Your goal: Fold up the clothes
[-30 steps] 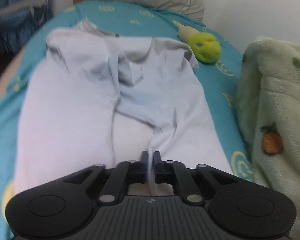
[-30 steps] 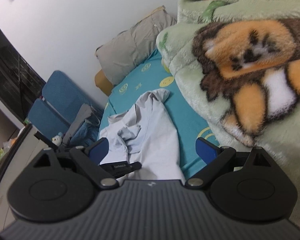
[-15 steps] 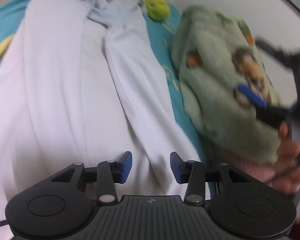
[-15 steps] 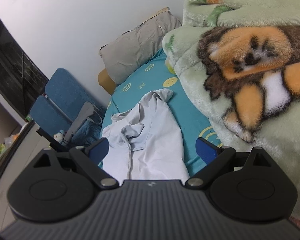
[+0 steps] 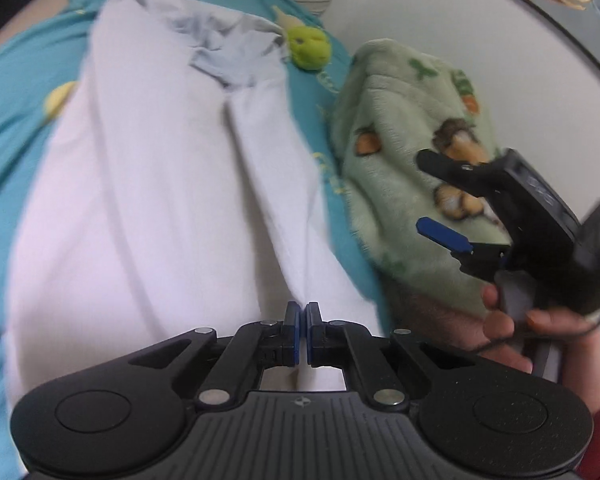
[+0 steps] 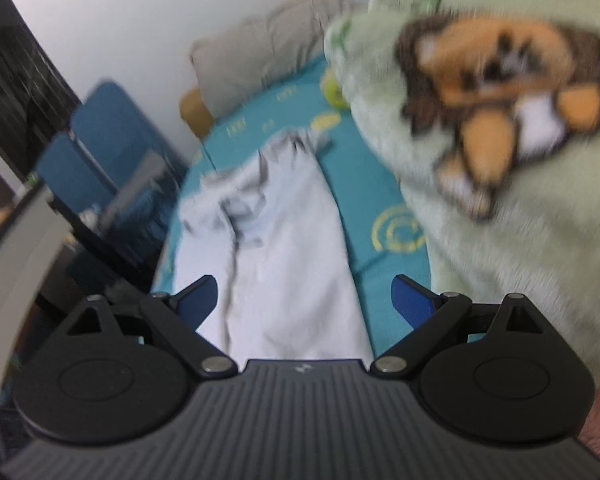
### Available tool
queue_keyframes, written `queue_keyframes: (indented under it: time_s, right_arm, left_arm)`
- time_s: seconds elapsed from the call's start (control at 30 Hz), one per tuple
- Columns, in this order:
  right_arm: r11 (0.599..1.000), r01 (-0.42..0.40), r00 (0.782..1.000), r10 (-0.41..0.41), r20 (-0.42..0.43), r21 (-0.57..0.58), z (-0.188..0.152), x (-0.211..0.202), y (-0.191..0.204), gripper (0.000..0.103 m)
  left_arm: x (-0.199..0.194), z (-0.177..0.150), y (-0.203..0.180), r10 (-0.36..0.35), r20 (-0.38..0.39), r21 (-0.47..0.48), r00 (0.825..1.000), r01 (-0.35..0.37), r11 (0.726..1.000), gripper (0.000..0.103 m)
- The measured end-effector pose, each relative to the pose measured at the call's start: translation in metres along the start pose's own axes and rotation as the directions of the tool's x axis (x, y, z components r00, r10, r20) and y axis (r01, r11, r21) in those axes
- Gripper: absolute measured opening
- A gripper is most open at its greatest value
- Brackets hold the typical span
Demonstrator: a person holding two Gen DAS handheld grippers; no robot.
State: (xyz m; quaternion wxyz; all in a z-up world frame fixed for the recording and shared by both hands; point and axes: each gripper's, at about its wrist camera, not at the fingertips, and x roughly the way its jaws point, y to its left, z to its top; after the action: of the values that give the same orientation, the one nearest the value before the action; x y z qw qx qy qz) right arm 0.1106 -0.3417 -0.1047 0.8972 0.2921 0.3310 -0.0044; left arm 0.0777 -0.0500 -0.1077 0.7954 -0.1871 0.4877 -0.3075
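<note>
The bed [image 5: 16,80] had a teal sheet with yellow marks, and it filled most of both views. A fluffy green blanket [image 5: 400,128] with a bear picture lay bunched at about 3 o'clock from the clothes. The pale shirt [image 5: 160,200] lay spread long down the middle of the bed, with its crumpled collar end at 12 o'clock and its hem end at 6 o'clock, near the cameras. A grey pillow [image 6: 268,60] sat at the head of the bed, at 12 o'clock. A small green plush toy [image 5: 310,48] lay just beside the collar end, at about 1 o'clock from it.

The left gripper [image 5: 302,334] was at the hem end. Its fingers were pressed together and seemed to pinch a ridge of the shirt cloth, though the picture was blurry there. The right gripper [image 6: 306,300] hung over the same end of the shirt, at 3 o'clock from the left one. Its fingers were spread wide with nothing between them. A hand [image 5: 512,328] held its handle.
</note>
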Motion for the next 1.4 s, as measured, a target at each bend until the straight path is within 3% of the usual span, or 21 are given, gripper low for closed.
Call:
queue_keyframes:
  time_s: [0.1,0.2,0.27,0.33,0.47,0.57,0.7,0.83,0.97,1.03,1.07,1.1,1.13,1.2,1.23,1.27,1.33,1.37,1.4]
  right_arm:
    - [0.999,0.020,0.995,-0.015,-0.099,0.047,-0.013,0.019,-0.009,0.095]
    - [0.992,0.079,0.988,-0.064,-0.143,0.099,-0.023,0.024,-0.017,0.095]
    - [0.984,0.120,0.980,-0.096,-0.172,0.131,-0.029,0.028,-0.022,0.095]
    - [0.981,0.134,0.974,-0.104,-0.199,0.141,-0.035,0.031,-0.021,0.095]
    - [0.976,0.156,0.961,-0.114,-0.253,0.154,-0.047,0.036,-0.019,0.095]
    - [0.972,0.176,0.955,-0.130,-0.268,0.156,-0.049,0.034,-0.017,0.095]
    - [0.967,0.188,0.930,-0.119,-0.348,0.172,-0.050,0.038,-0.015,0.096]
    - [0.968,0.194,0.893,-0.107,-0.436,0.160,-0.060,0.036,-0.005,0.097]
    - [0.991,0.131,0.826,-0.104,-0.554,0.010,-0.079,0.036,0.022,0.096]
    - [0.987,0.128,0.800,-0.158,-0.579,-0.092,-0.089,0.035,0.036,0.095]
    - [0.980,0.133,0.793,-0.195,-0.577,-0.147,-0.093,0.033,0.042,0.087]
    - [0.970,0.138,0.786,-0.231,-0.573,-0.202,-0.098,0.032,0.048,0.080]
    - [0.956,0.142,0.779,-0.268,-0.567,-0.256,-0.102,0.030,0.055,0.066]
    - [0.954,0.121,0.786,-0.260,-0.561,-0.273,-0.105,0.024,0.058,0.046]
    - [0.959,0.104,0.793,-0.241,-0.560,-0.265,-0.106,0.020,0.058,0.028]
    - [0.963,0.092,0.804,-0.222,-0.551,-0.254,-0.105,0.016,0.058,0.021]
    - [0.970,0.070,0.831,-0.185,-0.524,-0.231,-0.104,0.004,0.059,0.017]
    - [0.975,0.056,0.846,-0.162,-0.508,-0.217,-0.102,-0.004,0.059,0.016]
    - [0.979,0.041,0.860,-0.138,-0.491,-0.202,-0.100,-0.012,0.058,0.016]
  left_arm:
    - [-0.015,-0.004,0.008,0.054,0.025,-0.017,0.998,-0.054,0.998,0.005]
    - [-0.035,-0.005,0.017,0.127,0.070,-0.036,0.989,-0.125,0.992,0.024]
    - [-0.047,-0.005,0.025,0.207,0.106,-0.054,0.973,-0.202,0.978,0.038]
    - [-0.053,-0.004,0.034,0.297,0.118,-0.088,0.948,-0.288,0.954,0.063]
    - [-0.060,-0.003,0.062,0.376,0.095,-0.187,0.922,-0.354,0.916,0.069]
    - [-0.060,-0.005,0.074,0.391,0.067,-0.218,0.918,-0.369,0.903,0.070]
    - [-0.061,-0.011,0.072,0.378,0.057,-0.245,0.924,-0.354,0.902,0.070]
    - [-0.060,-0.017,0.068,0.302,-0.029,-0.249,0.953,-0.299,0.921,0.071]
    - [-0.061,-0.023,0.064,0.244,-0.105,-0.240,0.964,-0.262,0.935,0.070]
    - [-0.060,-0.026,0.059,0.229,-0.142,-0.224,0.963,-0.257,0.940,0.069]
    - [-0.060,-0.028,0.057,0.232,-0.154,-0.210,0.960,-0.261,0.942,0.066]
    - [-0.061,-0.030,0.054,0.248,-0.154,-0.191,0.957,-0.275,0.942,0.057]
    - [-0.061,-0.032,0.052,0.265,-0.152,-0.177,0.952,-0.290,0.940,0.047]
    - [-0.061,-0.033,0.051,0.278,-0.146,-0.163,0.950,-0.300,0.940,0.040]
    - [-0.061,-0.034,0.051,0.278,-0.142,-0.157,0.950,-0.299,0.941,0.038]
    - [-0.061,-0.034,0.051,0.281,-0.138,-0.152,0.950,-0.300,0.942,0.035]
    - [-0.062,-0.034,0.051,0.281,-0.122,-0.158,0.952,-0.298,0.941,0.008]
    - [-0.065,-0.033,0.053,0.264,-0.109,-0.176,0.958,-0.280,0.944,0.001]
    - [-0.070,-0.031,0.054,0.240,-0.082,-0.196,0.967,-0.252,0.948,0.002]
